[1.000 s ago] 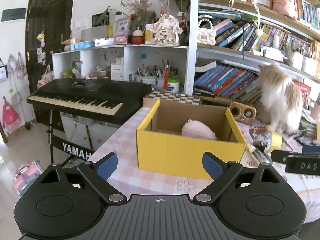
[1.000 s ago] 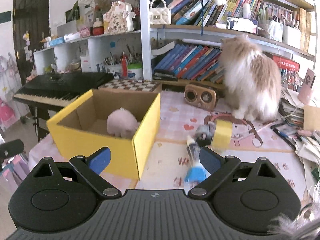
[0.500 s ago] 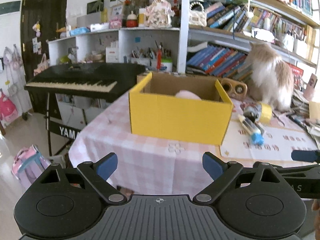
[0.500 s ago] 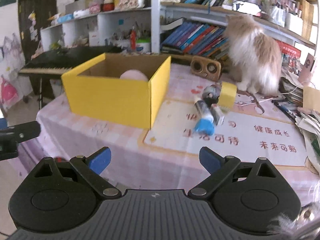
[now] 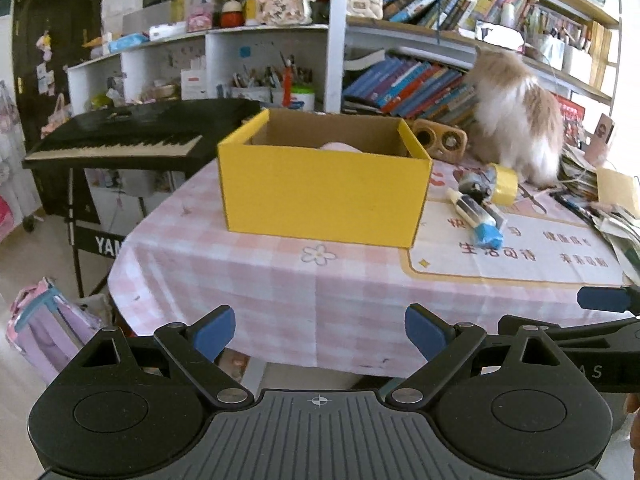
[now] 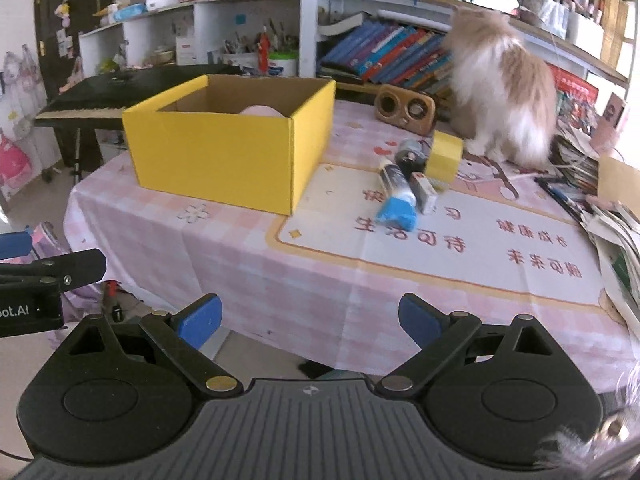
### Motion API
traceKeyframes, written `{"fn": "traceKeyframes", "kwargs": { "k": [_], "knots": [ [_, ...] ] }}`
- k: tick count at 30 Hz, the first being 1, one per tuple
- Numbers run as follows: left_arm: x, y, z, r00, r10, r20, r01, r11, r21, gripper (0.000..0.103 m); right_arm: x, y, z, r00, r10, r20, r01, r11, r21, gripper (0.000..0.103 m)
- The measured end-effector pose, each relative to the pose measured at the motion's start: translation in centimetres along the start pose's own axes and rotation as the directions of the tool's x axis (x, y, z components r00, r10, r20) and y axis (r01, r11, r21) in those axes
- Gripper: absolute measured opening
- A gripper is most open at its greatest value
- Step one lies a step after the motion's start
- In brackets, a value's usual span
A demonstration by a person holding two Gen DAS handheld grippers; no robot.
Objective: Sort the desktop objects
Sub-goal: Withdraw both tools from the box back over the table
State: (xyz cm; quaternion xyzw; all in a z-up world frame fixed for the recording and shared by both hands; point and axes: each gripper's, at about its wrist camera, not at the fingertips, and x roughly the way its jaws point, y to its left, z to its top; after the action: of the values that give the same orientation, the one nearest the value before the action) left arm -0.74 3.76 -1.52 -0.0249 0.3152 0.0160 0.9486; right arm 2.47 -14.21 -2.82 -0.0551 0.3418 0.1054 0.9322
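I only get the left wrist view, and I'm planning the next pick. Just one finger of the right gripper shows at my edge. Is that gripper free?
Observer: Yes. The right wrist view shows the right gripper open, with nothing between its fingers.
Operator: Something pale sits partly behind the blue-capped tube. What is it?
Observer: A small pale carton. It lies alongside the tube and seems to touch it, on the side away from the yellow box.
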Motion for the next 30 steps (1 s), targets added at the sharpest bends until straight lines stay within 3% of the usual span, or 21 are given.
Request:
{"fn": "traceKeyframes", "kwargs": {
  "k": [12, 22, 30],
  "knots": [
    [2.4, -3.4, 0.7, 0.995, -0.091, -0.04, 0.093, 0.994, 0.06, 0.094, 0.2, -3.4, -1.1, 0.996, -0.078, -0.047, 0.081, 0.994, 0.067, 0.096],
    [5.0, -8.7, 2.0, 0.981, -0.18, -0.074, 0.188, 0.974, 0.126, 0.094, 1.0, -8.8, -1.3, 0.986, -0.145, -0.087, 0.157, 0.977, 0.144, 0.096],
    [7.6, -12.5, 3.5, 0.975, -0.203, -0.092, 0.214, 0.968, 0.131, 0.094, 2.4, -13.4, -0.2, 0.981, -0.164, -0.105, 0.179, 0.97, 0.165, 0.096]
  ]
}}
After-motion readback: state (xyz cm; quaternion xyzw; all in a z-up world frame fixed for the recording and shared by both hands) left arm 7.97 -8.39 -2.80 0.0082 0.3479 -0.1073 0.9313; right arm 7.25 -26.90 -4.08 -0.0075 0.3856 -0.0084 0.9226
